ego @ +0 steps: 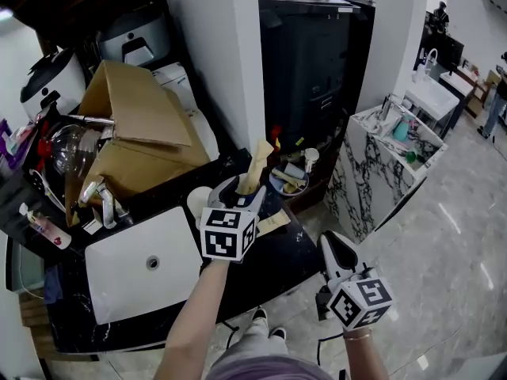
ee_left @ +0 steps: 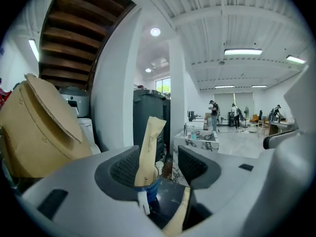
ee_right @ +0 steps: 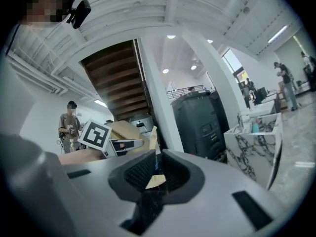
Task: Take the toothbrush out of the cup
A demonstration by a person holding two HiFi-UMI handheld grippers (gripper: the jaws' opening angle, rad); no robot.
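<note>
Toothbrush, in its tan paper sleeve, stands nearly upright between the jaws of the left gripper. The jaws are wide apart. The sleeve is close against the pad on the left of the frame, and whether it touches that pad cannot be told. Its lower end sits in a blue cup just beyond the jaws, on the black counter. A second tan packet lies flat on the counter at the lower right of that view. In the head view the left gripper is at the centre of the frame with the toothbrush rising past its tips. The white sink is at lower left and a large cardboard box at upper left. A bowl of small things sits right of the toothbrush. The right gripper is at the lower right of the head view, off the counter's edge and over the pale floor. In its own view the right gripper has its jaws narrow, a thin slit with nothing gripped.
</note>
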